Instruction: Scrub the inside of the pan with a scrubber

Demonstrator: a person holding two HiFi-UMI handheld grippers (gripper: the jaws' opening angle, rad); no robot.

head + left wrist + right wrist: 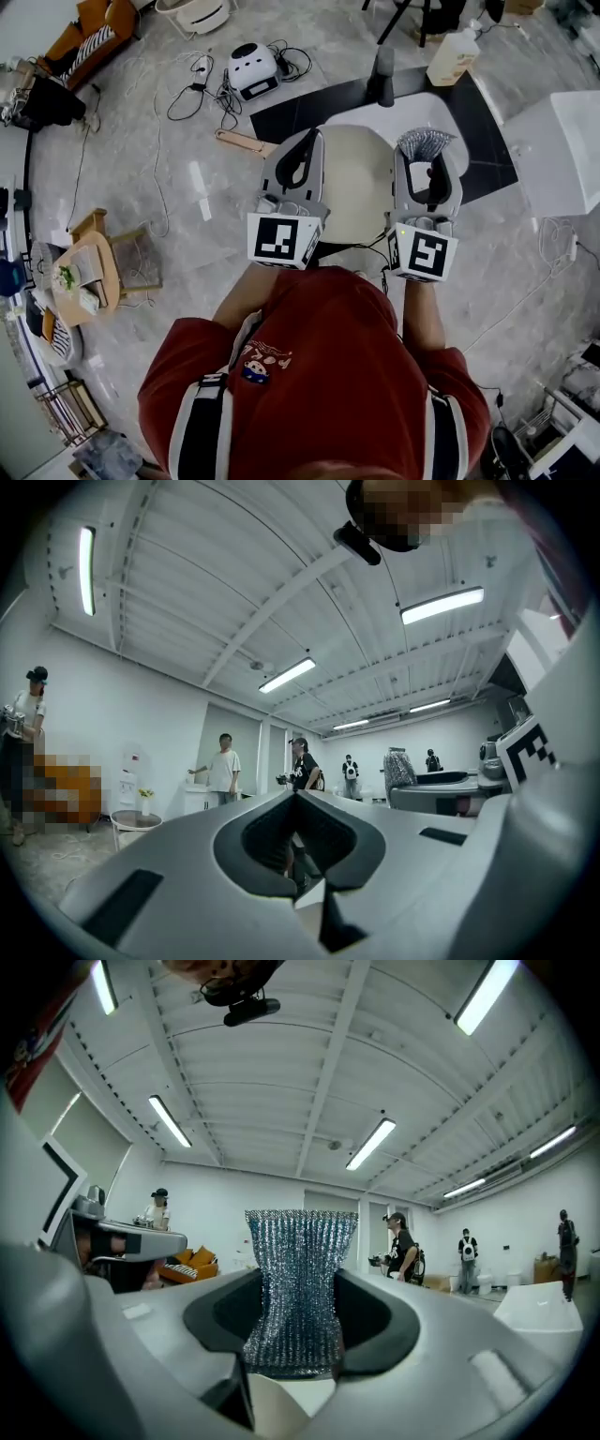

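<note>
Marbled grey floor (141,187) is stretching out beneath the person, with cables (202,94) trailing across it. The left gripper (307,142) is holding its jaws pressed together on nothing. Below and between both tools, the cream pan (361,187) is sitting. The right gripper (427,157) is clamping a silvery mesh scrubber (424,142).

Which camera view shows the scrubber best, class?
The right gripper view: the scrubber fills the centre, clamped between the jaws, its silvery mesh clear. The head view shows only its top; the left gripper view shows it small and distant.
</note>
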